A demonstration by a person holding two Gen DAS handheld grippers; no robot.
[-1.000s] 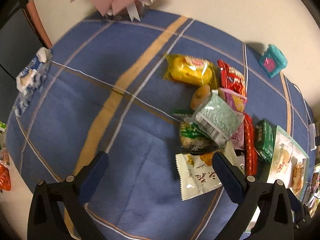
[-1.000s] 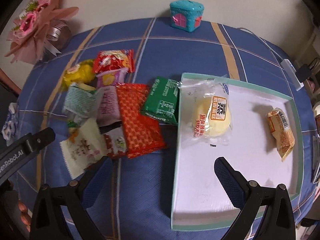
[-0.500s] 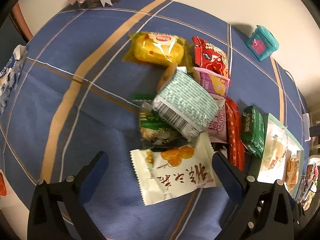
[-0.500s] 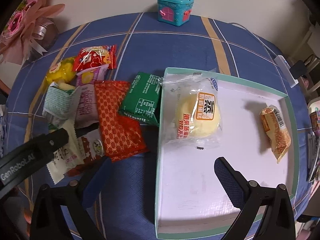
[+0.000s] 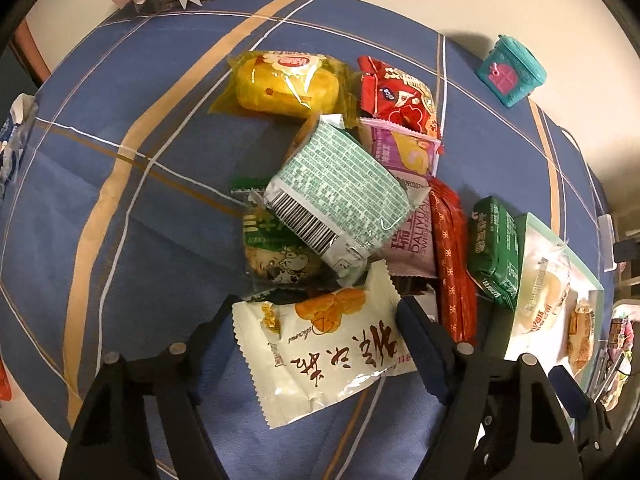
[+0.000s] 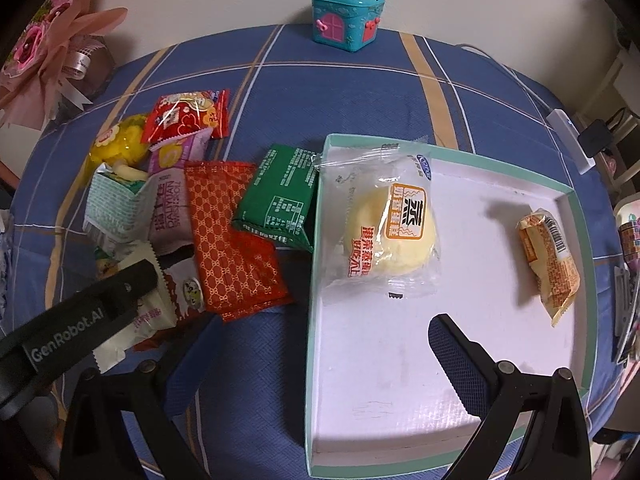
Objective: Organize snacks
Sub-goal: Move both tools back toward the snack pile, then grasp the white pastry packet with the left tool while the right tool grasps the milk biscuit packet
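**Closing on the white packet**

You are mid-pick: your left hand-held gripper (image 5: pixel 316 336) straddles the white packet (image 5: pixel 324 344) at the 6 o'clock edge of the snack pile, which lies on the tabletop (image 5: pixel 160 240) beside the tray (image 6: pixel 400 400). Its jaws have just been closing, with the packet between them; the right pad looks to be at the packet's edge, the left not clearly pressing, so I judge the grip unfinished. Next, finish the squeeze, lift clear of the neighbouring wrappers, and carry toward 3 o'clock into the tray, where a bun (image 6: pixel 392 232) and an orange packet (image 6: pixel 550 264) already lie. Your right hand-held gripper (image 6: pixel 320 340) hangs spread and empty over the tray's near corner.
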